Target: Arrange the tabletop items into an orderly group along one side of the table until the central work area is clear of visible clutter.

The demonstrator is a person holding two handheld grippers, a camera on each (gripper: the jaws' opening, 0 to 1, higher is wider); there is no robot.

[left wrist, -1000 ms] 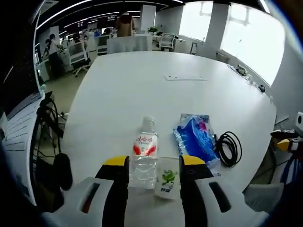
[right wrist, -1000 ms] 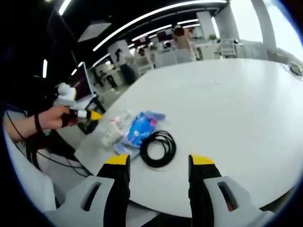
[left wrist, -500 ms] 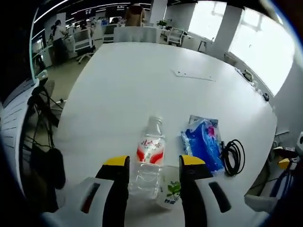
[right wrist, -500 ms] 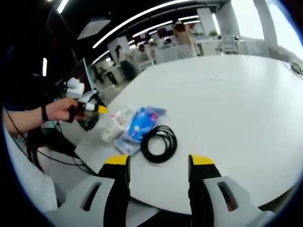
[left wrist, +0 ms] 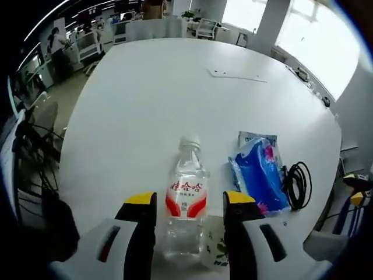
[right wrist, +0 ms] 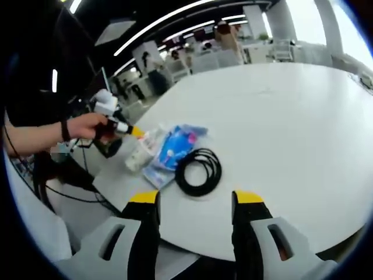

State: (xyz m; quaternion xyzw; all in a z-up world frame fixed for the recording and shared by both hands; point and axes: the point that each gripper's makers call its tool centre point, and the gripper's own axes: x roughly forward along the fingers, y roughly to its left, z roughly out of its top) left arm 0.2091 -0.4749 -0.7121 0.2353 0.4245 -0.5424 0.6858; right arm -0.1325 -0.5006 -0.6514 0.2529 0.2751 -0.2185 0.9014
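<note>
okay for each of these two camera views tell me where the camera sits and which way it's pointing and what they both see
Left gripper view: rides the left hand-held gripper, looking down its yellow-tipped jaws at the water bottle lying between them, a cup beside it.
Right gripper view: rides the right hand-held gripper, facing across the table corner toward the black cable coil; the person's hand holds the left gripper there.
Shared: bottle, blue packet, cable and white table.

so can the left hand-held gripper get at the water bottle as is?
Probably yes. The water bottle lies between the open jaws of the left hand-held gripper, nothing in between; a small cup sits close beside it.
</note>
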